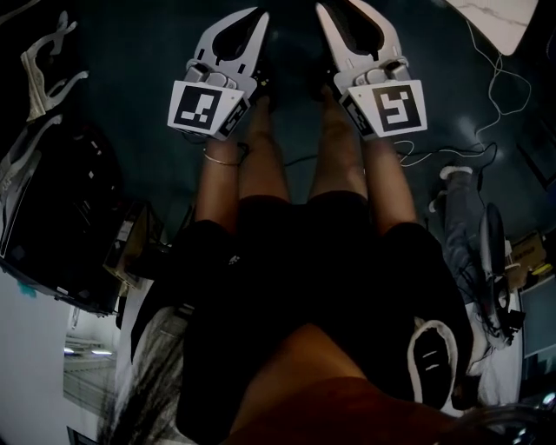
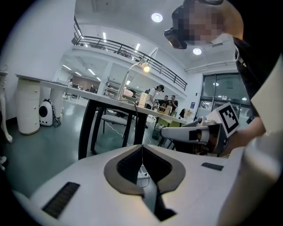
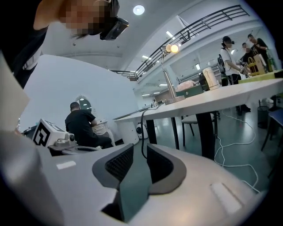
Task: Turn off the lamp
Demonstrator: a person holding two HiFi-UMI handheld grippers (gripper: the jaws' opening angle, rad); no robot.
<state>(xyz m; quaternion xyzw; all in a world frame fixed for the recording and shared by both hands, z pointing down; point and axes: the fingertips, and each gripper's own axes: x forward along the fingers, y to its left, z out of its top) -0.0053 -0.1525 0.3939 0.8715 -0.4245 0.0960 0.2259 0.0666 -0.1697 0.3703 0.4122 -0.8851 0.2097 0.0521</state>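
The lamp [image 3: 171, 48] stands lit on a long white table [image 3: 230, 95], its bulb glowing at the top of a thin curved stem. In the left gripper view the lamp [image 2: 144, 67] is small and far off on the table [image 2: 66, 84]. Both grippers hang low over the dark floor in front of the person's legs, well away from the lamp. My left gripper [image 1: 261, 16] [image 2: 142, 146] is shut, with its tips meeting on nothing. My right gripper [image 1: 337, 7] [image 3: 140, 148] is open by a narrow gap that holds nothing.
A white table corner [image 1: 499, 17] shows at upper right, with white cables [image 1: 495, 96] trailing over the floor below it. Black equipment [image 1: 61, 217] sits at the left. A seated person in black [image 3: 82, 128] and several standing people [image 3: 230, 57] are in the background. A white cylinder [image 2: 27, 106] stands at far left.
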